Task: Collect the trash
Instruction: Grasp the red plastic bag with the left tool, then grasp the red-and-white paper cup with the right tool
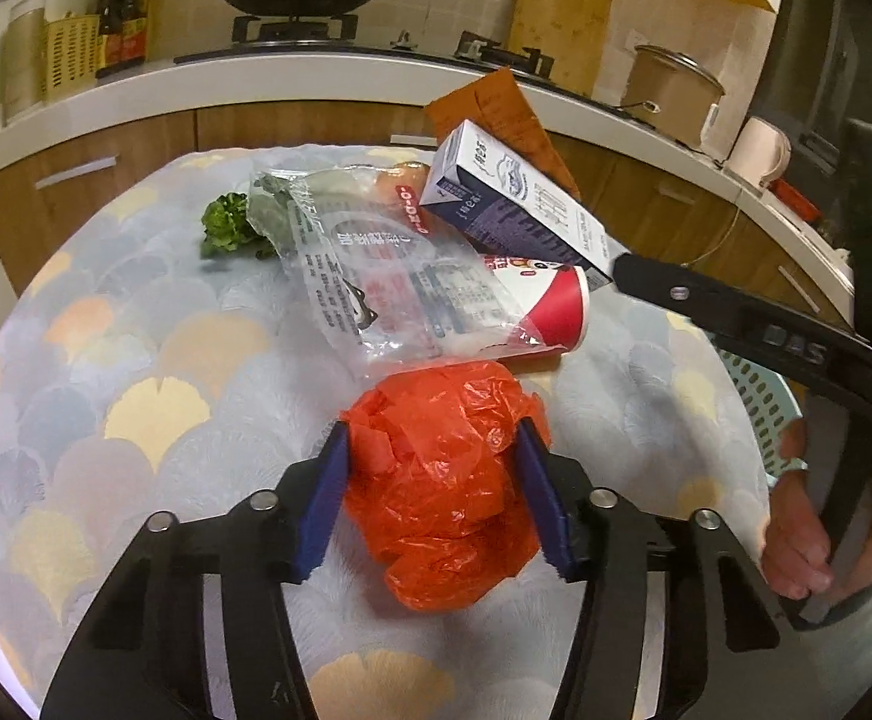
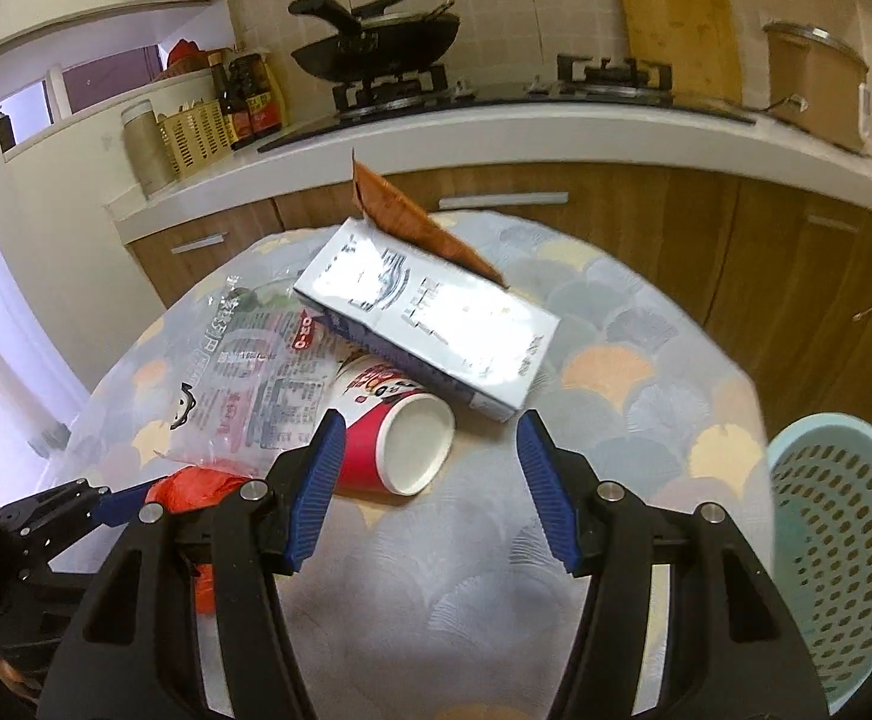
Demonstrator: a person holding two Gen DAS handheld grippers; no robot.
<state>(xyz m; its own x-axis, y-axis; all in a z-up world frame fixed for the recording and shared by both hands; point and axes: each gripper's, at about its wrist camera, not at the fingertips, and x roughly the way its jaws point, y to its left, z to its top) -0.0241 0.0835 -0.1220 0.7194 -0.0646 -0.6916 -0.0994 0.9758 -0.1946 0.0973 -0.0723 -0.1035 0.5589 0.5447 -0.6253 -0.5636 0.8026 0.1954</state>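
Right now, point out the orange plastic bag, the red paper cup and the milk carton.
orange plastic bag (image 1: pixel 442 480): left wrist view, crumpled middle between the blue pads.
red paper cup (image 2: pixel 414 450): right wrist view, white inside of its open mouth.
milk carton (image 2: pixel 436 324): right wrist view, broad top face.

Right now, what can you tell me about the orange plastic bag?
The orange plastic bag is thin, shiny and crumpled into a loose wad full of creases. It lies on the table's patterned cloth, at the near end of the trash pile, its far edge meeting the clear printed wrapper. The left gripper has its blue jaws on either side of the bag, pressing into its crumpled sides. From the right wrist view only a small orange bit shows behind that gripper.
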